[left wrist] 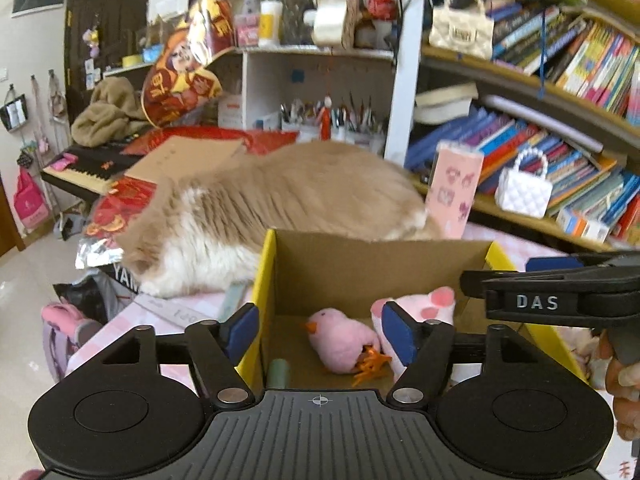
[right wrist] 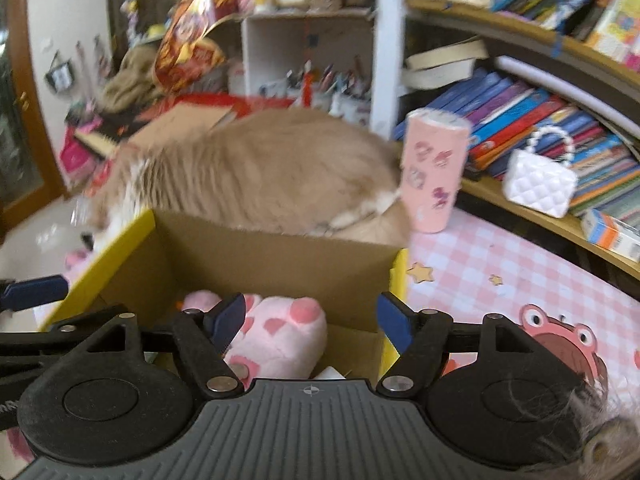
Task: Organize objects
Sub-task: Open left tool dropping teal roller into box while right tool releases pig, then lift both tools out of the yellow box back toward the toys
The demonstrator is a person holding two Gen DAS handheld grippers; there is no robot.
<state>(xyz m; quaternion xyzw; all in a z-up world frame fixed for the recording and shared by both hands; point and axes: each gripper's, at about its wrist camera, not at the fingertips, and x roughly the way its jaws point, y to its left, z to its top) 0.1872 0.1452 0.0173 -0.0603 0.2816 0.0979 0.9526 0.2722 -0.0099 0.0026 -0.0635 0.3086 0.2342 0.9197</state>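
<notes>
A cardboard box (left wrist: 360, 264) with yellow outer sides stands open on the pink checked mat. Inside lie a pink bird plush (left wrist: 344, 340) with orange feet, a pink paw plush (left wrist: 432, 300) and a green cylinder (left wrist: 279, 372). My left gripper (left wrist: 320, 332) is open and empty, held over the box's near left edge. My right gripper (right wrist: 312, 320) is open and empty above the box (right wrist: 280, 256), with the paw plush (right wrist: 280, 332) just under its fingers. The right gripper also shows in the left wrist view (left wrist: 560, 292) at the right.
A tan and white cat (left wrist: 272, 200) lies right behind the box. A pink tumbler (right wrist: 432, 172) stands at the box's far right corner. Bookshelves with a white quilted purse (right wrist: 540, 180) run along the right. A frog print (right wrist: 560, 336) marks the mat.
</notes>
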